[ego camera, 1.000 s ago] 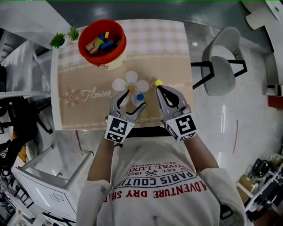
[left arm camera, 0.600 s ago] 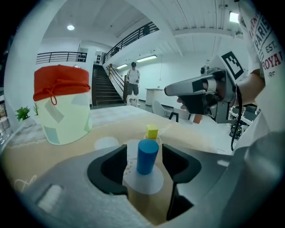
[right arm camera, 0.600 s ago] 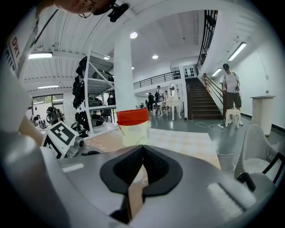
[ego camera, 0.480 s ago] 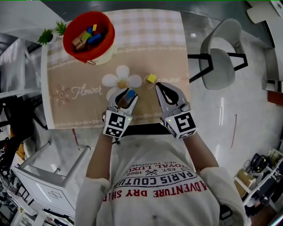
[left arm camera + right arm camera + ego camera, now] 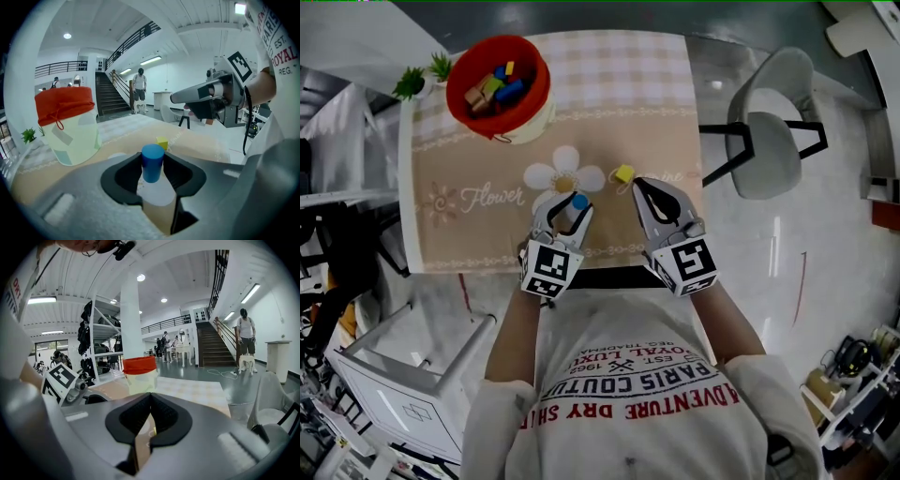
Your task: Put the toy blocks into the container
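A table draped in a beige cloth (image 5: 619, 84), printed with a white daisy and the word "Flower", fills the middle of the head view. A grey chair (image 5: 773, 150) stands off its right side. The container (image 5: 456, 86), a red-rimmed fabric tub, sits at the cloth's far left corner and already holds several coloured blocks. Two small potted plants (image 5: 422, 80) stand just beside it.

Near the front edge, the left gripper (image 5: 572, 203) points at the daisy. Its jaws have just been closing, and they now pinch an upright blue cylinder block (image 5: 153, 161) between their tips, well apart from the container. The right gripper (image 5: 636, 185) hangs beside it with its jaws drawn together and nothing between them. A yellow cube (image 5: 623, 173) lies on the cloth just past the right gripper's tips, to the right of the daisy.
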Action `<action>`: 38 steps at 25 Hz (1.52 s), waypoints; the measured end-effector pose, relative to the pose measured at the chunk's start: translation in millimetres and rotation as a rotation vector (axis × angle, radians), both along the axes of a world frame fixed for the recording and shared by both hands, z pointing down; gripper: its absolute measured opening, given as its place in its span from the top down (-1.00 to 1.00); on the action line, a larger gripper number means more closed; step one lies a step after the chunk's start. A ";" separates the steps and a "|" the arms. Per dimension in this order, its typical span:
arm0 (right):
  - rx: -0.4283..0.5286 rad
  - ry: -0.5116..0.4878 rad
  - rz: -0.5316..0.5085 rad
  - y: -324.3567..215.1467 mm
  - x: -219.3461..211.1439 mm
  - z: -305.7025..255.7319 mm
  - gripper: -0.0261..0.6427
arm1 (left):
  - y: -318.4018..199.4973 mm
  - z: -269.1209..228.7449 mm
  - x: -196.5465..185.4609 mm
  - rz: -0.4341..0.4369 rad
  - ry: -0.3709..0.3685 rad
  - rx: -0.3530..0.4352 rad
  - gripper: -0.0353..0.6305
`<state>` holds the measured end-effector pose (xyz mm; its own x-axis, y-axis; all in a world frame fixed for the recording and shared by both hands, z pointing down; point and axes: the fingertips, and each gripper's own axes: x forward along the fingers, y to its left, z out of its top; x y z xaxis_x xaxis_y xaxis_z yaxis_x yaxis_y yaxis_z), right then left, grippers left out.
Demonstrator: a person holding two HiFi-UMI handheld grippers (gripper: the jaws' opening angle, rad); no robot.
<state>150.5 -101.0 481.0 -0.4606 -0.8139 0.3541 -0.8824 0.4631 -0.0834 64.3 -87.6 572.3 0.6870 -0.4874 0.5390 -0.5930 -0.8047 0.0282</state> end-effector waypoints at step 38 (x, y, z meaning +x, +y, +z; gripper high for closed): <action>0.148 0.020 0.058 -91.3 -90.6 -86.3 0.92 | -195.1 -176.3 -118.7 -0.119 0.170 0.311 0.44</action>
